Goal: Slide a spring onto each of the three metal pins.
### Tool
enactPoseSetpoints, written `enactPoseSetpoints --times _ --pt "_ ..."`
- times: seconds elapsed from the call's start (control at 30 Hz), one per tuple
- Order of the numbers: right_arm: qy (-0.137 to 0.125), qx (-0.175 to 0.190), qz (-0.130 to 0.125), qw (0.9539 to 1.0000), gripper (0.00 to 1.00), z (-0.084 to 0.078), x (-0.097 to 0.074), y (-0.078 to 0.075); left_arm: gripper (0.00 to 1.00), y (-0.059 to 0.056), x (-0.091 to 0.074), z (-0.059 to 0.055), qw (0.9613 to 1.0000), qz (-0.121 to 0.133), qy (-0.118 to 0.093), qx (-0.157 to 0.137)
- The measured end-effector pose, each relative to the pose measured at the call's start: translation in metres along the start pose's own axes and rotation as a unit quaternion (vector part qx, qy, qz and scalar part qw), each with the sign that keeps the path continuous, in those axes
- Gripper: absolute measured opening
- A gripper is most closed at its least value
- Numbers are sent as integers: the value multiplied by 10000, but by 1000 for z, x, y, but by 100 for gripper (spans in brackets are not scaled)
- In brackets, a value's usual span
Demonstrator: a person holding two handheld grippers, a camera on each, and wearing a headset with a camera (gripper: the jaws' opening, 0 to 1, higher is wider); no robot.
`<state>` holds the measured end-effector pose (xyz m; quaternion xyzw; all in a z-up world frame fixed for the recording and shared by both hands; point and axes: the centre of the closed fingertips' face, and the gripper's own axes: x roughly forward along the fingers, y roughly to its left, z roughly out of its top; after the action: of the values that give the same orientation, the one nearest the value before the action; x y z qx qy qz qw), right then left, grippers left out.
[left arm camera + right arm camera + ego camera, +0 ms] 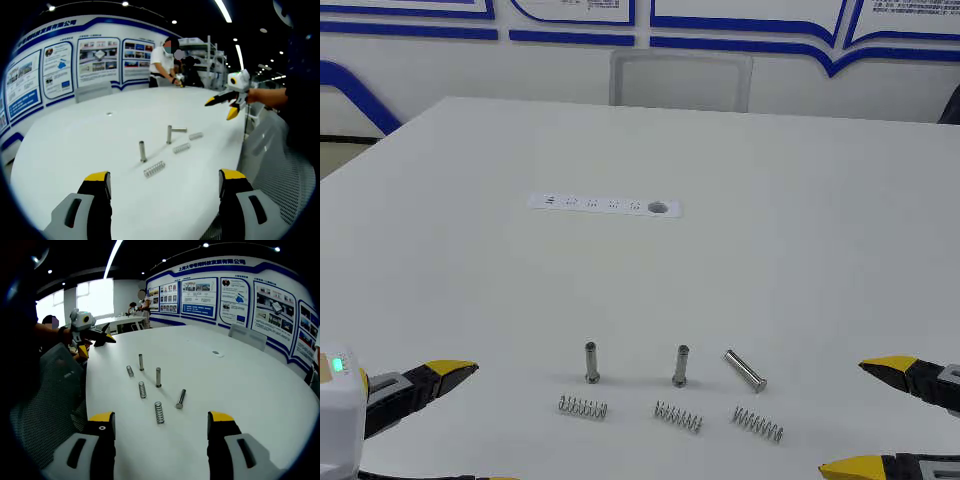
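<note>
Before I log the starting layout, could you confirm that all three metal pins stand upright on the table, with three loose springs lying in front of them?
No: only the left pin and middle pin stand upright; the right pin lies on its side, as the head view shows. The left spring, middle spring and right spring do lie loose in front of them on the table.

Shiny silver metal pins point(591, 362), silver coiled wire springs point(583, 407), plain white bench point(770, 250); left tool point(165, 175) and right tool point(161, 416) black, yellow-tipped.
</note>
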<state>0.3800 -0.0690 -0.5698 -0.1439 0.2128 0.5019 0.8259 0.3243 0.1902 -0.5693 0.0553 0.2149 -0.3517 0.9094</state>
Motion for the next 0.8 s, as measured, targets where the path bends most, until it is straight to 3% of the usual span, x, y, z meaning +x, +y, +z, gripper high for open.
enactPoseSetpoints --times 0.8 --pt "63 -45 59 10000 75 5 6 -6 90 -2 0 1 10000 55 -42 -46"
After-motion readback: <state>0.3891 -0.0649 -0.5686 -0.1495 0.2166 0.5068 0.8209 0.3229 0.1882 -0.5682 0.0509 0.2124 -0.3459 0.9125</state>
